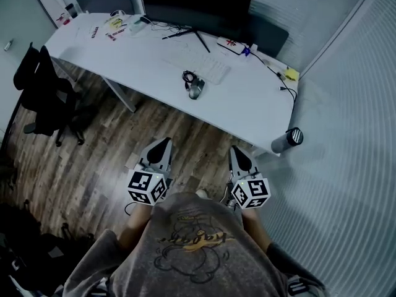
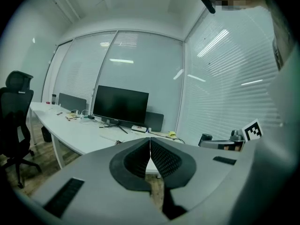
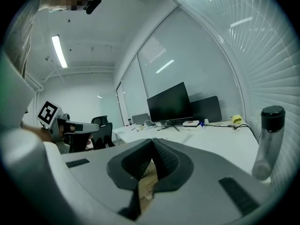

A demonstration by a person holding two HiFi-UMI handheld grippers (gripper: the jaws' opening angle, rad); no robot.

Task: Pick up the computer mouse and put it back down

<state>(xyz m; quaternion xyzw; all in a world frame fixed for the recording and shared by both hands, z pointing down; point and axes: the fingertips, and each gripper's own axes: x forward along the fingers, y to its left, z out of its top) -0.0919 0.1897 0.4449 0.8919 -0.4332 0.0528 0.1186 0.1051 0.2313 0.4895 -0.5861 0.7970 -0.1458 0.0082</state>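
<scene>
The dark computer mouse (image 1: 195, 90) lies on the white desk (image 1: 148, 60), just in front of the white keyboard (image 1: 199, 64), with its cable coiled beside it. My two grippers hang over the wooden floor, well short of the desk's near edge and apart from the mouse. Both point toward the desk. My left gripper (image 1: 164, 141) (image 2: 150, 143) has its jaws pressed together with nothing between them. On my right gripper (image 1: 237, 148) (image 3: 152, 143) the tips also meet and hold nothing.
A black monitor (image 1: 195, 5) stands at the back of the desk, with cables and small items along the far edge. A black office chair (image 1: 46, 94) stands at the left. A grey bottle (image 1: 288, 140) (image 3: 267, 142) stands at the desk's right corner. White blinds run along the right.
</scene>
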